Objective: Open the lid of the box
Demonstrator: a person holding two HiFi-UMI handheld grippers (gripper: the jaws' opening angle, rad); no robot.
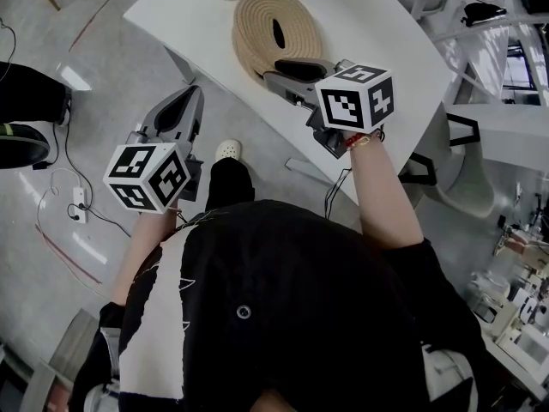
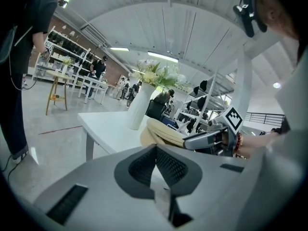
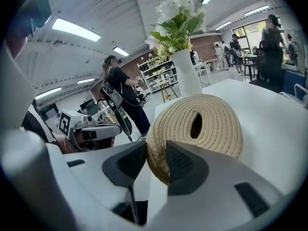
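Note:
A round box of coiled beige rope [image 1: 257, 24] lies on the white table [image 1: 369, 24], and its lid has a dark slot in the middle. My right gripper [image 1: 273, 71] reaches over the table's near edge to the box's near rim. In the right gripper view the woven rim [image 3: 211, 124] sits between the two pads of the right gripper [image 3: 156, 153], which press on it. My left gripper [image 1: 193, 93] hangs over the floor left of the table, apart from the box. Its jaws meet at the tip of the left gripper [image 2: 156, 150] with nothing between them.
A white vase with flowers [image 3: 185, 73] stands on the table behind the box. A power strip and cables [image 1: 79, 204] lie on the floor at the left. A person in black [image 2: 19, 57] stands at the left. Shelves and more people are far behind.

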